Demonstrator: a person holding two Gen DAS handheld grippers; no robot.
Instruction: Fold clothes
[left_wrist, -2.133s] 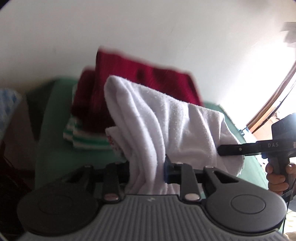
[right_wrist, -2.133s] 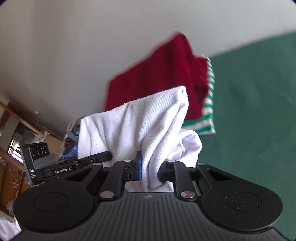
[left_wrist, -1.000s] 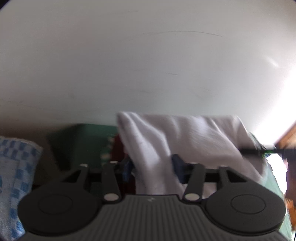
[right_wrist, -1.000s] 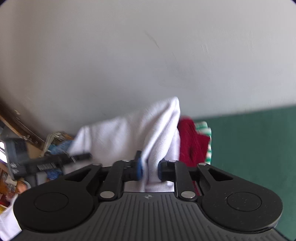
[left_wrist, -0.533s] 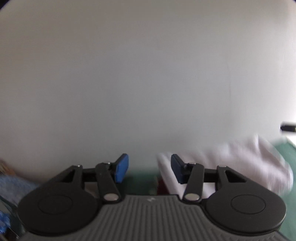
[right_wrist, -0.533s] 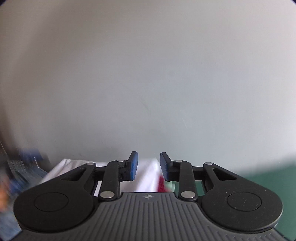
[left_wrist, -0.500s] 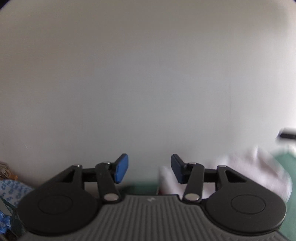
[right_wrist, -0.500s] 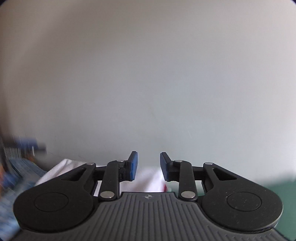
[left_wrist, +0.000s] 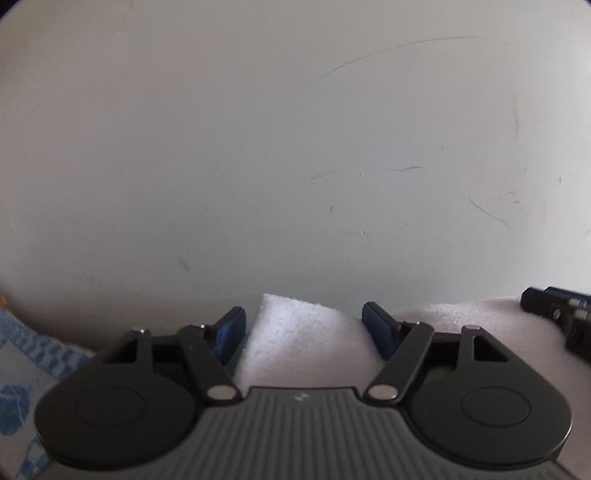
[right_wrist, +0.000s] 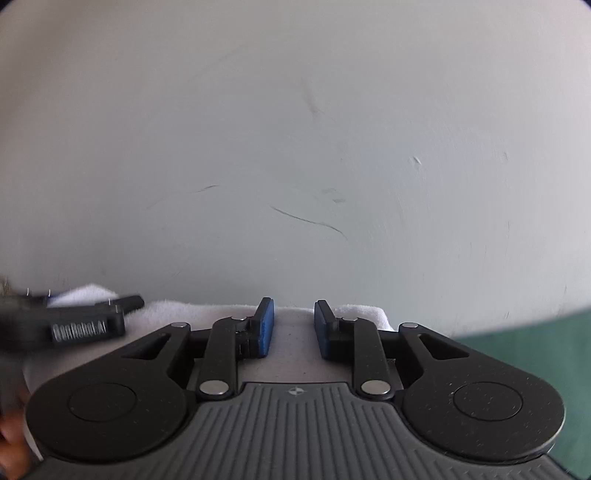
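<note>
A room in a home, by the look of it: a plain pale painted wall (left_wrist: 295, 147) scuffed with thin dark marks, a white towel (left_wrist: 295, 343) lying over a green-covered surface (right_wrist: 535, 343), and a blue-and-white patterned cloth (left_wrist: 22, 369) at the left edge.

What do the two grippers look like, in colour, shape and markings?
Both look alike. The left gripper and the right gripper have black linkage arms with silver pivot pins, two round black discs and a grey ribbed body bearing a small emblem. The fingers carry blue pads. The left gripper's side, in the right wrist view, bears white lettering.
</note>
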